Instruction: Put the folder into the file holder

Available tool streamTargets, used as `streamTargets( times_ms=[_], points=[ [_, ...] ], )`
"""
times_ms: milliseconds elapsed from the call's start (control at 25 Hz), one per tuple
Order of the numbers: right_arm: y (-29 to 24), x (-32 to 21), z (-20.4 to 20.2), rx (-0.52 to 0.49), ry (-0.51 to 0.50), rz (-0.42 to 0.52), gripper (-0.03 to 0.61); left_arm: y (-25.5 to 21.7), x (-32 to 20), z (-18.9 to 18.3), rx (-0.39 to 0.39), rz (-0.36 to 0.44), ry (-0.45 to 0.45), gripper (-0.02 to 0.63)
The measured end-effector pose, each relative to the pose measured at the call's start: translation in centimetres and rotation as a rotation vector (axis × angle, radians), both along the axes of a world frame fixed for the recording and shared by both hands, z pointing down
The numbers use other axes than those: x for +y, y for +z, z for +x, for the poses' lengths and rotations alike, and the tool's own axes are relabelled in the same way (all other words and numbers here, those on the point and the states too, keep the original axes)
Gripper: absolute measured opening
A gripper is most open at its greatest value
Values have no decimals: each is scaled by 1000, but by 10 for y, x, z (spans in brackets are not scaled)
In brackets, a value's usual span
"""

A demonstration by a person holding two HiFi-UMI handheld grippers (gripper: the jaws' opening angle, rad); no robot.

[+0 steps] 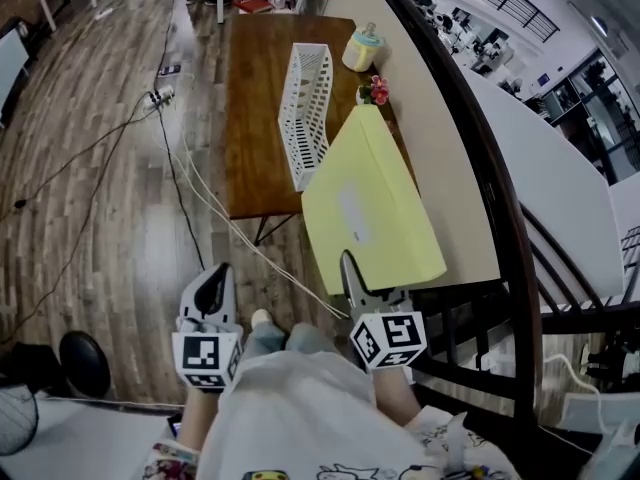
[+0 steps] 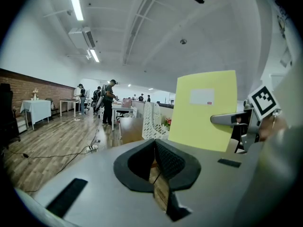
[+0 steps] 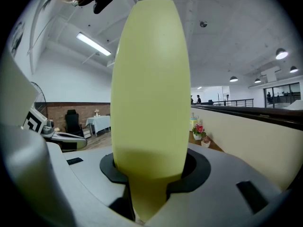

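Note:
My right gripper is shut on the near edge of a pale yellow folder, which stands up from the jaws and reaches over the near end of the brown table. In the right gripper view the folder fills the middle, edge-on, clamped low in the jaws. A white lattice file holder stands on the table, beyond and left of the folder. My left gripper hangs low over the floor, shut and holding nothing. From the left gripper view I see the folder and file holder to the right.
A yellow-green lidded pot and a small flower pot stand at the table's right edge. A low wall with a dark railing runs along the right. Cables cross the wooden floor. People stand far off.

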State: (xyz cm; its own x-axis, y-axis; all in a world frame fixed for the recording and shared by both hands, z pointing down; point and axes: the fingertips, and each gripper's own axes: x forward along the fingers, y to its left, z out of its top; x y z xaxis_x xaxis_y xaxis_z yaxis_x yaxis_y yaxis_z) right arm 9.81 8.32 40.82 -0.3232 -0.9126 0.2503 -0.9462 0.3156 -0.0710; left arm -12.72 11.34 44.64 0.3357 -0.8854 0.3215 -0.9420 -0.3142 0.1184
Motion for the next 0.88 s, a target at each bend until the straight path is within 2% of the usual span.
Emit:
streamTargets(
  times_ms=[240,520,880],
  points=[
    [-21,-18,0,6,14,50,166,4,-6,3,-5,-18,31,5],
    [-30,-49,-3,-2,-4,84,166,-6,-33,9,-10,19,20,5],
    [-36,-127,7,-24,-37,109,166,-12,-109,24,-26,46,-15,5]
  ],
)
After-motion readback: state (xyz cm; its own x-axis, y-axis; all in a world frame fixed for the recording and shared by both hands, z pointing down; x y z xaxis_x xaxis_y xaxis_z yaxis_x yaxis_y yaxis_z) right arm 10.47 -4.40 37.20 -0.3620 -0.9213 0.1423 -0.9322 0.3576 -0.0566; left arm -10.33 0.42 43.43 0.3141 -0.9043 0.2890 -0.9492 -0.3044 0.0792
